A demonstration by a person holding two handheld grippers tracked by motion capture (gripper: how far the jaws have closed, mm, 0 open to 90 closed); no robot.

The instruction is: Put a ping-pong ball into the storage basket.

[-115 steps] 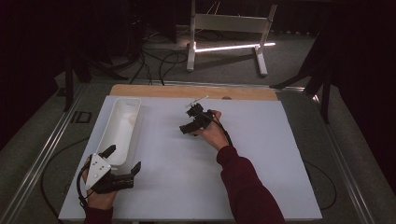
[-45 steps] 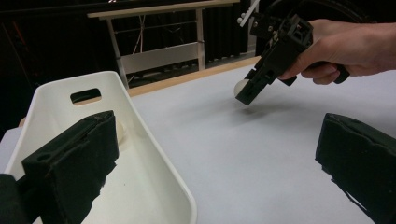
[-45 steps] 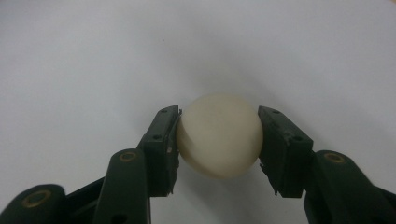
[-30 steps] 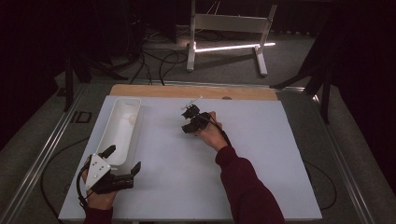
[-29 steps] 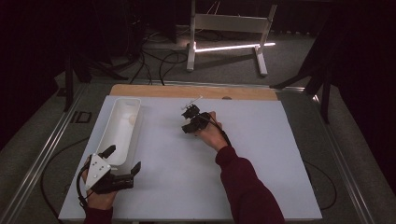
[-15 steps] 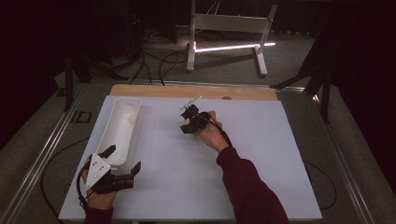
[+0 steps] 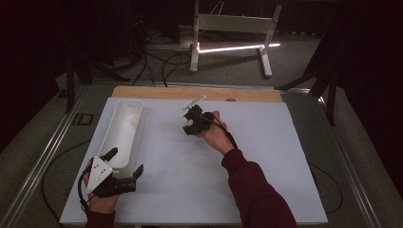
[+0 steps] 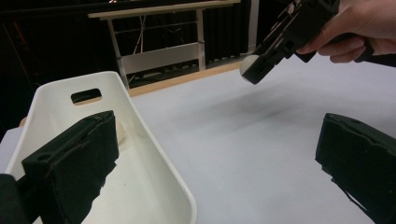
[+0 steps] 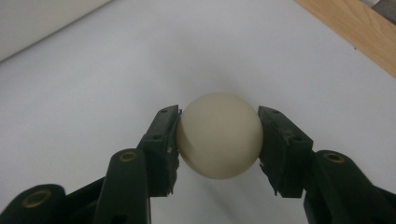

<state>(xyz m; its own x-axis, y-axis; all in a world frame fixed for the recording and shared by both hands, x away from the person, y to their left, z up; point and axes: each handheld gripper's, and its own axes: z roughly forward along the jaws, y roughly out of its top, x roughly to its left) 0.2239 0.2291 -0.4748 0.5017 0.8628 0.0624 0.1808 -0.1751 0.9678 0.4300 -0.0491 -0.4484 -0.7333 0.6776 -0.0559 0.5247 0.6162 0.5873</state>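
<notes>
A cream ball (image 9: 218, 135) is clamped between the two black jaws of my right gripper (image 9: 218, 128), which is shut on it. That gripper (image 7: 190, 127) hovers a little above the white mat, right of the tray, with its ball (image 8: 246, 64) casting a soft shadow below. My left gripper (image 7: 126, 160) rests at the front left of the mat, jaws wide open with nothing between them (image 8: 215, 154). It sits next to the near end of a white oblong tray (image 7: 124, 102). A second cream ball (image 7: 136, 121) lies at the tray's far end.
The white mat (image 7: 266, 156) covers most of the table, and a wooden strip (image 7: 247, 95) runs along its far edge. Cables and a white stand (image 7: 228, 28) lie on the floor beyond. Metal rails flank the table on both sides.
The right gripper with the ball has drifted only slightly left and tilted a little. The left gripper has not moved.
</notes>
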